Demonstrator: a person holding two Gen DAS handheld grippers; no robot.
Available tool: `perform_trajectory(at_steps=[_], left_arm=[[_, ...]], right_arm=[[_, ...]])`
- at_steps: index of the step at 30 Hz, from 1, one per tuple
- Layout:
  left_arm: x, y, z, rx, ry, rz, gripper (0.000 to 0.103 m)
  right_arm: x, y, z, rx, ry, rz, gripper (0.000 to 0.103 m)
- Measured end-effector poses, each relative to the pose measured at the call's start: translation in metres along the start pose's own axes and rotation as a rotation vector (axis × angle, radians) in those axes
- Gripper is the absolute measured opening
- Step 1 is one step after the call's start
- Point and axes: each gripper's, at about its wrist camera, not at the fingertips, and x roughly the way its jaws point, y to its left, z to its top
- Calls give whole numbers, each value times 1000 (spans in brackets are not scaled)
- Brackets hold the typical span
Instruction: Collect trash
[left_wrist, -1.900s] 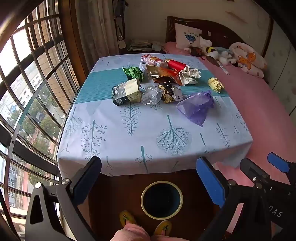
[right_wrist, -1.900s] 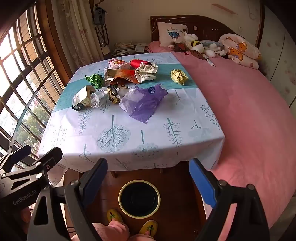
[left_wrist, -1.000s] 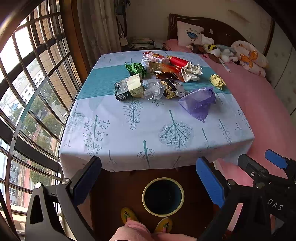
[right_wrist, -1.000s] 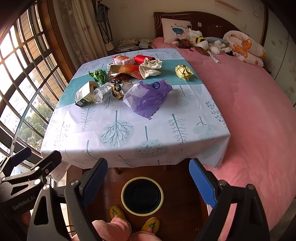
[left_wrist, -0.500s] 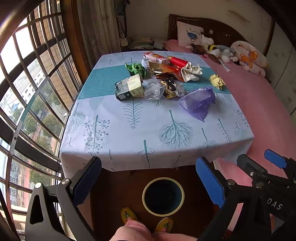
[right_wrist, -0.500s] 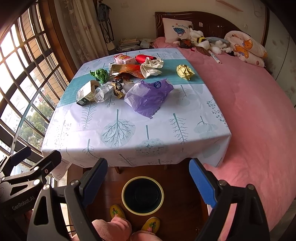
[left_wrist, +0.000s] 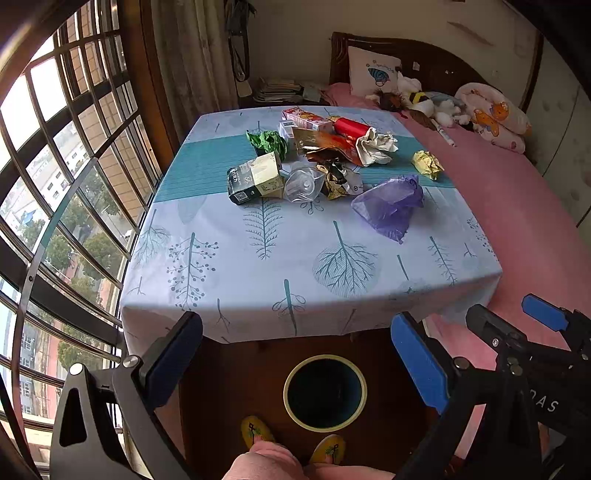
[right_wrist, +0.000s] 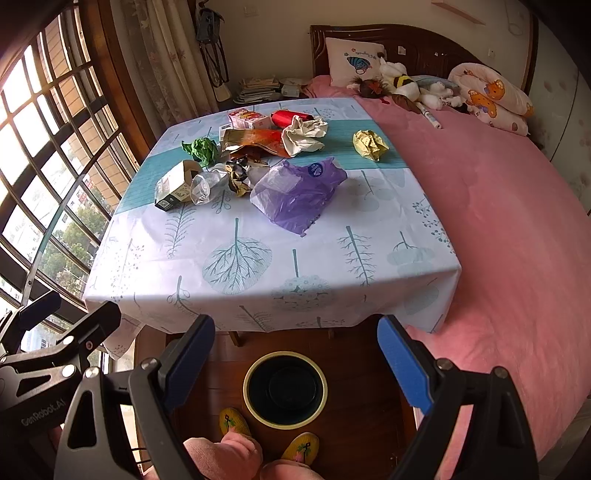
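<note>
Trash lies heaped on the far half of a table with a tree-print cloth (left_wrist: 258, 266) (right_wrist: 295, 266): a purple plastic bag (left_wrist: 389, 206) (right_wrist: 295, 199), a small carton (left_wrist: 255, 179) (right_wrist: 175, 186), a crushed clear cup (left_wrist: 304, 182) (right_wrist: 203, 188), green paper (left_wrist: 267, 142) (right_wrist: 203, 147), a white paper wad (left_wrist: 375, 146) (right_wrist: 304, 134), a yellow paper ball (left_wrist: 426, 164) (right_wrist: 369, 144) and a red can (left_wrist: 351, 127) (right_wrist: 282, 116). A round bin (left_wrist: 325, 393) (right_wrist: 285, 389) stands on the floor before the table. My left gripper (left_wrist: 295, 363) and right gripper (right_wrist: 295, 362) hang open above the bin, holding nothing.
A pink bed (right_wrist: 498, 206) with a pillow and soft toys borders the table's right side. A barred bay window (left_wrist: 55, 184) runs along the left. A person's knees and yellow slippers (right_wrist: 236, 422) are just behind the bin on the wooden floor.
Both grippers have drifted slightly back and up from the table, so the table sits a little farther off. Nothing on the table has moved.
</note>
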Motion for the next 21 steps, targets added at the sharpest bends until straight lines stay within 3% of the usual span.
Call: perform_trajectory(at_steps=[21], left_arm=[[-6, -1, -6, 3, 4, 0, 101]], right_arm=[[-3, 0, -7, -7, -6, 18, 90]])
